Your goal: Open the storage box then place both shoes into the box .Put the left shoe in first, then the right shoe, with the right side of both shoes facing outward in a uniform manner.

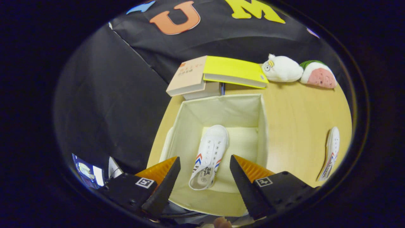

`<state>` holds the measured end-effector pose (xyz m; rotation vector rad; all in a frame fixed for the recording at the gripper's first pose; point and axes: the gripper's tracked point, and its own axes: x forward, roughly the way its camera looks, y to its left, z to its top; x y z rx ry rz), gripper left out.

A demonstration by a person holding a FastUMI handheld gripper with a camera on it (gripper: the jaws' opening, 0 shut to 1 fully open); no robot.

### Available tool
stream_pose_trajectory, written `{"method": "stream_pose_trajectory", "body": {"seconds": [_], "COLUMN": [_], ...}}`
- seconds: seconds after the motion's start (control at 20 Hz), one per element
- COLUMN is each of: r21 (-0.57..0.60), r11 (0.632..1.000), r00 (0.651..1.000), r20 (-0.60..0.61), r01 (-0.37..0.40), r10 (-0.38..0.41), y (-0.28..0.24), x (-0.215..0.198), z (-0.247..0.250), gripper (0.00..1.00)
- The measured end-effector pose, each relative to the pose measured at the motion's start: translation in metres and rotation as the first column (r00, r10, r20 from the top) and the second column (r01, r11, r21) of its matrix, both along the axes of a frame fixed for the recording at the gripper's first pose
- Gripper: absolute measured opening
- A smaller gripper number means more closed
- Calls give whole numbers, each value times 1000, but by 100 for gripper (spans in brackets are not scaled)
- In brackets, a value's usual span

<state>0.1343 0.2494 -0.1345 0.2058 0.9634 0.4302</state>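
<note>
Between the spread fingers of the gripper (pixel 205 183), down inside the open storage box (pixel 190 117), lies one white canvas shoe (pixel 209 156), toe pointing away and its heel opening nearest the fingers. The fingers stand well apart and grip nothing; they hang above the near rim of the box, one to each side of the shoe. Far off to the right of the right finger, out on the wooden table (pixel 294 126), the second shoe (pixel 330 152) rests on its side near the table's edge, though the warped view there is too poor to say which way it faces.

I judge the shoe light and soft in the upper, stiffer along the rubber sole, so a pinch across the heel collar or the sidewall just behind the laces should hold without crushing. The box walls look like thin fabric and will likely give if bumped. Open tabletop lies between box and second shoe, giving a free path. Beyond the box, the books (pixel 218 76) and two plush toys (pixel 299 72) stay well clear.
</note>
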Motion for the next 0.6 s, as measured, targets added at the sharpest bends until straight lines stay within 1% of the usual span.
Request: {"method": "stream_pose_trajectory", "body": {"seconds": [0.15, 0.35, 0.4, 0.45, 0.55, 0.6], "r21": [-18, -35, -61, -114, -201, -224], "r11": [999, 993, 988, 980, 964, 957], "r00": [997, 992, 989, 987, 984, 981], "r20": [70, 64, 58, 46, 11, -6], "r01": [34, 115, 140, 161, 177, 187], "r10": [-33, -112, -137, -156, -178, -193], "y": [-47, -123, -146, -175, -219, -240], "x": [6, 13, 16, 15, 13, 12], "z": [13, 5, -2, -10, -34, -44], "gripper": [100, 100, 100, 100, 100, 100]}}
